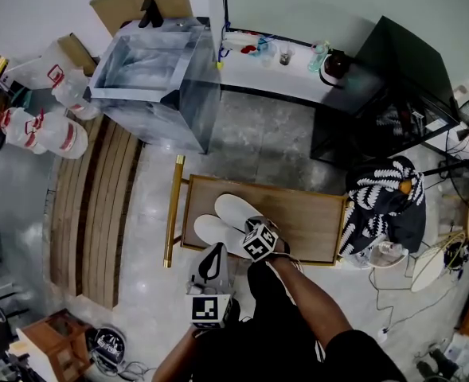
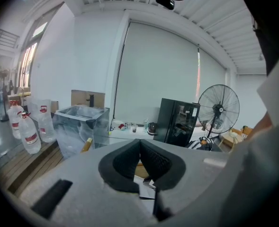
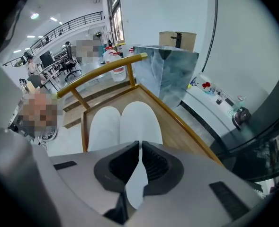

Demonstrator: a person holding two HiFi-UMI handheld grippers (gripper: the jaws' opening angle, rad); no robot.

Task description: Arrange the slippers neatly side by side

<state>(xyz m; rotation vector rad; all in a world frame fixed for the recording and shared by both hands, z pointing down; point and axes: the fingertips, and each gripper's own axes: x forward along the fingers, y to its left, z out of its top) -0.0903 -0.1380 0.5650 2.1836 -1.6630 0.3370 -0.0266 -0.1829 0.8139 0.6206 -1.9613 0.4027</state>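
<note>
**Right fingers pinch a white slipper on the wooden counter; left fingers closed and empty**

Head view: Two white slippers lie side by side, touching, on a low wooden counter (image 1: 314,213). The right gripper (image 1: 254,231), with its marker cube (image 1: 259,241) on top, angles steeply down onto the near end of the pinched slipper (image 1: 236,208). The other slipper (image 1: 216,230) lies just left of those fingers. The left gripper (image 1: 213,255) hovers by the counter's near edge, with both slippers just ahead of its fingers and not touching them.

Left gripper view: The black fingers (image 2: 130,162) are pressed together with nothing between them. Well beyond the tips stand a clear box (image 2: 80,122), water bottles (image 2: 30,134), a black cabinet (image 2: 179,119) and a standing fan (image 2: 218,109).

Right gripper view: The fingers (image 3: 153,164) are drawn almost together, with a thin white sliver of the slipper's near end caught between the pads. That slipper stretches straight ahead of the tips. Its partner lies just to their left, touching it along the inner side. Bare wood shows to the right.
</note>
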